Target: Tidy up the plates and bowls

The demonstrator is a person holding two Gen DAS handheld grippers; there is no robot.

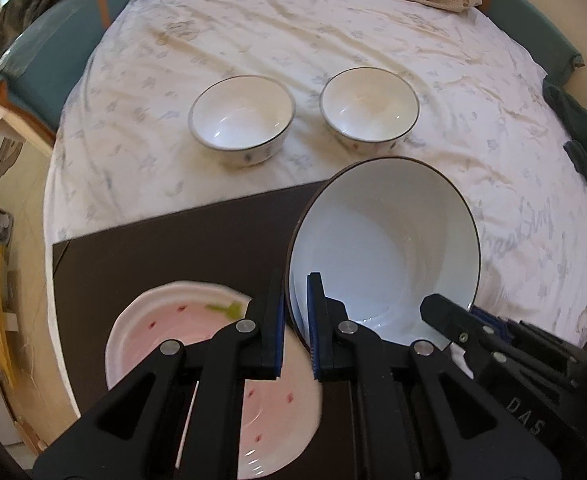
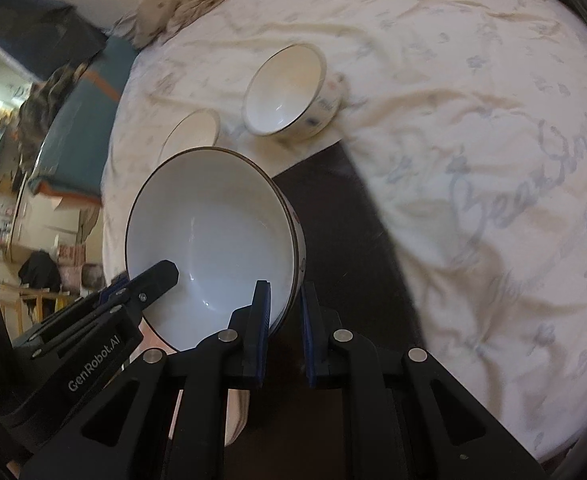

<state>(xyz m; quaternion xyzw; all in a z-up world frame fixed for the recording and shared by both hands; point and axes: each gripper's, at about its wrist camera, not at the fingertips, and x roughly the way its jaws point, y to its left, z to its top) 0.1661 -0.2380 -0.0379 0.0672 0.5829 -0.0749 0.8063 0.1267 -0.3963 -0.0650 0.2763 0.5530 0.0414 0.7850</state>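
Large white bowl (image 1: 389, 248) with a dark rim held up off the dark mat (image 1: 165, 248), tilted, mouth facing both cameras. Left gripper (image 1: 295, 320) clenched on the bowl's left rim, one pad inside the wall, one outside; right gripper (image 2: 283, 320) clamped likewise on the opposite rim, its black finger also visible at the bowl's near right edge in the left wrist view. Directly below and to the near left, a pink plate (image 1: 181, 320) with small red specks, lying flat on the mat. Farther off on the flowered bedsheet (image 1: 493, 120), two small bowls side by side: left small bowl (image 1: 242, 114) and right small bowl (image 1: 369, 104), both upright, close together but apart, well beyond the held bowl. Judged from this: next placement hinges on the small bowls lying straight ahead and beyond the mat's far edge, roughly equally reachable by both hands. Readable writing: "GenRobot.AI" on the left gripper's body in the right wrist view, "DAS" on the right gripper's body in the left wrist view; grey script lettering on the sheet, not legible.
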